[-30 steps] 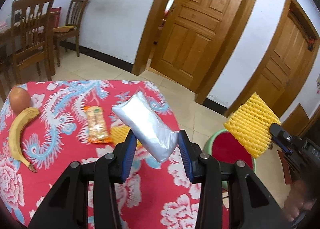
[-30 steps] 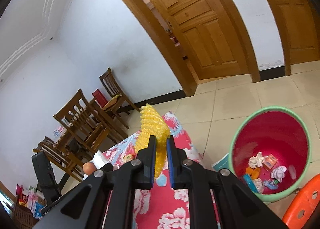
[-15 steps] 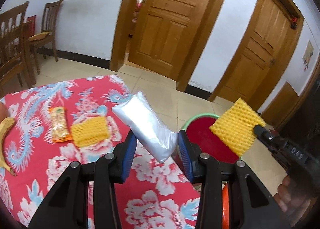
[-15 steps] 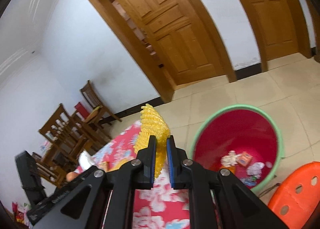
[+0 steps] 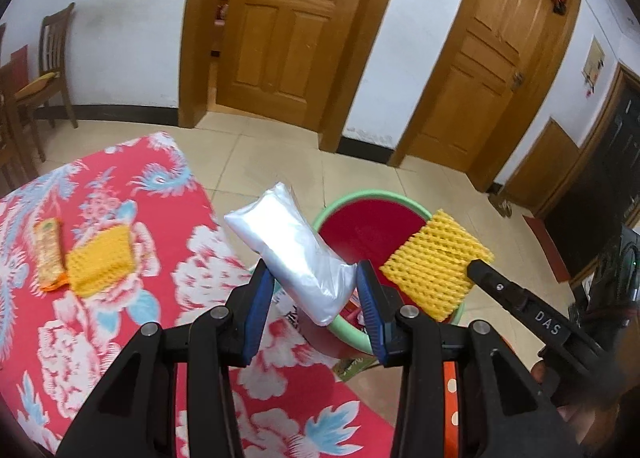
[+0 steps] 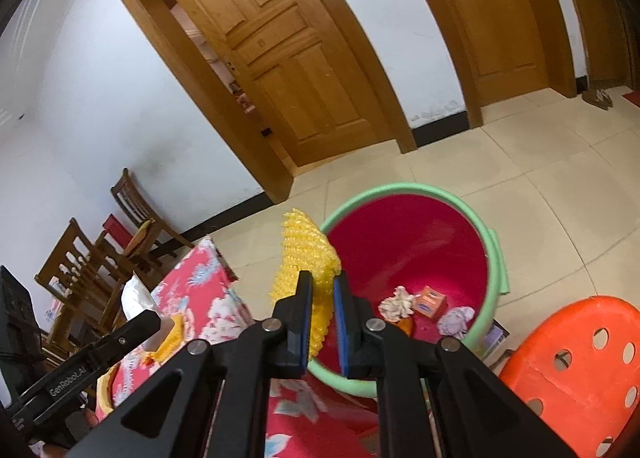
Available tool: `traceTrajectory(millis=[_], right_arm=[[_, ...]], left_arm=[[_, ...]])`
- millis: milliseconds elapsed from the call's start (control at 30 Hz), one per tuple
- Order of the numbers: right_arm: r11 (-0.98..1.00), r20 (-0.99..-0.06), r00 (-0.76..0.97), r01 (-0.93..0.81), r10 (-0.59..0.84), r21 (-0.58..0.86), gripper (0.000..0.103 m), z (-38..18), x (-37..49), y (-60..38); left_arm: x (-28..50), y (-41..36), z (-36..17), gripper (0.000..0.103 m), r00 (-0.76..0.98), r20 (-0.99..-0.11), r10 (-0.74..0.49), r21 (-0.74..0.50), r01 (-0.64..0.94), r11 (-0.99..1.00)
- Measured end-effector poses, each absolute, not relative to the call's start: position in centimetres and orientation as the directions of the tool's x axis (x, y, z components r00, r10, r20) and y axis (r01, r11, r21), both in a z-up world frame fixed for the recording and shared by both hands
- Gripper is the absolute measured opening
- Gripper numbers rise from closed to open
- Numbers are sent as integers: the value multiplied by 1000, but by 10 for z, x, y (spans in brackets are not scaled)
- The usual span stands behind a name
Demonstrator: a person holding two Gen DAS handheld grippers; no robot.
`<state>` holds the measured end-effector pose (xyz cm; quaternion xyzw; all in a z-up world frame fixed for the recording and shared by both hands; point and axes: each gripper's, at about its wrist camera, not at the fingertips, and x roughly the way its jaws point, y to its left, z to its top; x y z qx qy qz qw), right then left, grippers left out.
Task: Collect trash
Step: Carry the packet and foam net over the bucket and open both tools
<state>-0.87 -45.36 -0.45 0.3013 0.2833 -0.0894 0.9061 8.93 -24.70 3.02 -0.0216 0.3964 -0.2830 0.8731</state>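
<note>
Clear bag (image 5: 296, 254) and yellow foam net (image 6: 306, 262) above red bin (image 6: 416, 194).

Left gripper (image 5: 316, 298): black angular plastic linkages, silver round screws at pivots, blue pads (image 5: 258, 302). Right gripper (image 6: 323, 322): same build, white "DAS" lettering on its side; bare skin at lower right edge.

A table (image 5: 168, 226) fills the lower left of the left wrist view; on it a wrapper (image 5: 49, 254) lies just left of a foam net (image 5: 100, 260), the two touching; right of the table, on the floor, stands a bin (image 6: 494, 258); in the bin lie crumpled tissues (image 6: 397, 304) and a small box (image 6: 430, 301); a stool (image 6: 576, 354) stands right of the bin; held above the bin's near edge are a plastic bag (image 5: 294, 254) on the left and a second foam net (image 5: 436, 266) on the right; chairs (image 6: 92, 258) stand behind the table, against the wall; two doors (image 5: 294, 22) lie beyond the bin.
</note>
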Motion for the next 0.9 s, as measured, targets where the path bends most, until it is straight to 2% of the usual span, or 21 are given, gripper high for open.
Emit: traceTrajectory(millis=[300, 700, 767, 900], right_arm=[[766, -628, 778, 398, 10, 505, 13, -36, -5, -477], [725, -665, 747, 460, -4, 512, 16, -62, -7, -502], [720, -668, 744, 467, -7, 513, 21, -64, -7, -505], [705, -670, 742, 480, -10, 522, 32, -66, -7, -509]], left_arm=[[92, -294, -3, 43, 431, -745, -509, -247, 532, 810], [95, -343, -35, 43, 334, -808, -485, -220, 592, 775], [94, -347, -36, 43, 327, -814, -479, -215, 597, 773], [92, -350, -35, 52, 324, -816, -479, -210, 605, 768]])
